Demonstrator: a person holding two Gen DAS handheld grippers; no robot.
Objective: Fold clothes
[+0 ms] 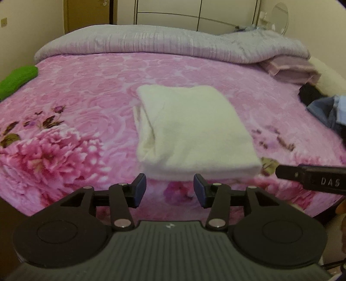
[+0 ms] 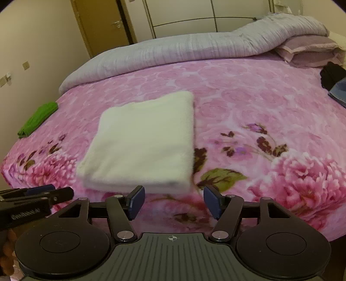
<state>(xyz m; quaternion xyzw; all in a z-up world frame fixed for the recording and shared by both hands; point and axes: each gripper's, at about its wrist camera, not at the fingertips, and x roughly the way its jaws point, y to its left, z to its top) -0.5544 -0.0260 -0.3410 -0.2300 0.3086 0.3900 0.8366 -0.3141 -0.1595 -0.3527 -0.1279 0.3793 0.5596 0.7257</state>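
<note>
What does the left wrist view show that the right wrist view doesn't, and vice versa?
Left wrist only: the round mirror at the far right wall, and the layered open left edge of the folded white towel.

Right wrist only: the door handle on the brown door, and the wall switch plate.

Both: the towel lying folded on the pink floral blanket, the green cloth, the grey quilt, and each view's own tongs open and empty, left, right.

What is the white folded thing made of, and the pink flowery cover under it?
The white folded cloth looks like soft, fuzzy fleece or terry: matte, thick, blurry edges. The pink flowery bed cover seems plush, with a raised rose pattern and slight sheen.
</note>
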